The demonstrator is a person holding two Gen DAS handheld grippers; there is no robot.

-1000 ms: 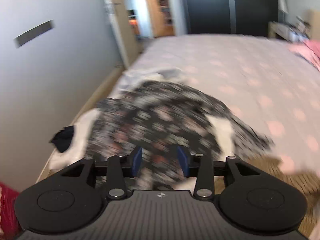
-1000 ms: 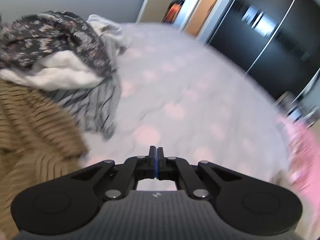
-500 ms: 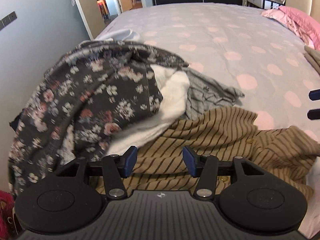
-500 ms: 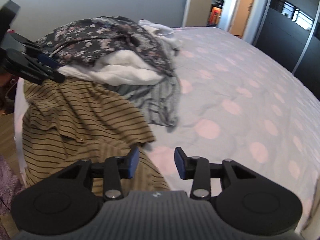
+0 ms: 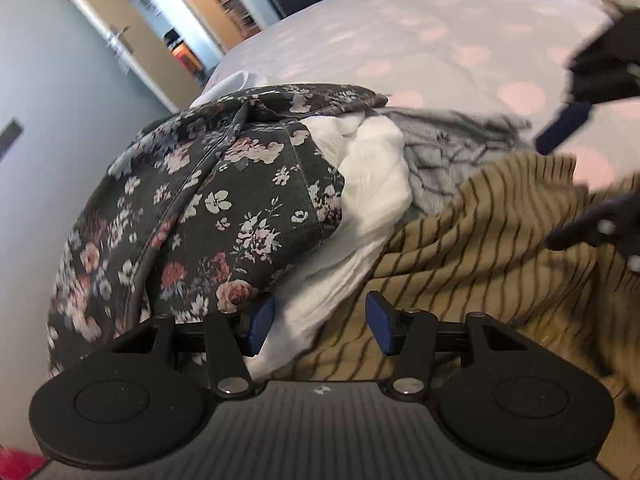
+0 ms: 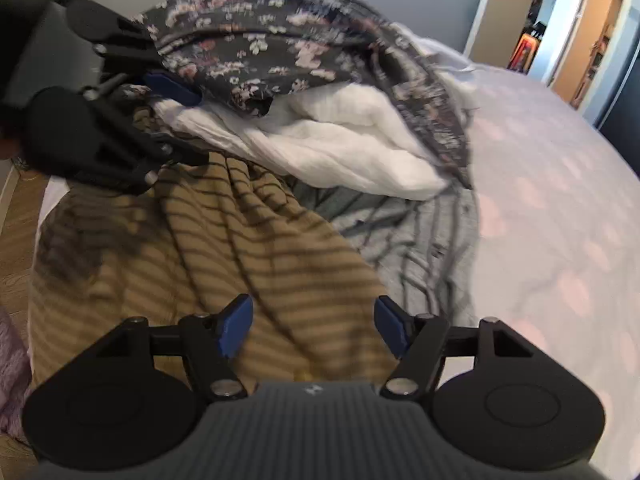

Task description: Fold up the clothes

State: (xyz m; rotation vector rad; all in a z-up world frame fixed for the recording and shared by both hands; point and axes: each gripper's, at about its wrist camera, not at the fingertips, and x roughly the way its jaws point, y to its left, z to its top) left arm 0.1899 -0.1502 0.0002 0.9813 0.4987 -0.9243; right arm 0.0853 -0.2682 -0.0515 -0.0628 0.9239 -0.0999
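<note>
Both grippers, left gripper (image 5: 320, 322) and right gripper (image 6: 314, 326), agape over striped garment (image 6: 256, 256)

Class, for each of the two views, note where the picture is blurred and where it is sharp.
Left wrist view: floral garment sharp; the right gripper at the frame's right edge is motion-smeared. Right wrist view: striped tan garment and floral fabric soft; bed cover hazy.

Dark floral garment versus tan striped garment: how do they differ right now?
The dark floral garment is heaped on top of the pile, over white cloth; the tan striped garment spreads low at the bed's near edge. Floral print versus thin dark stripes. Both lie crumpled, unfolded.
</note>
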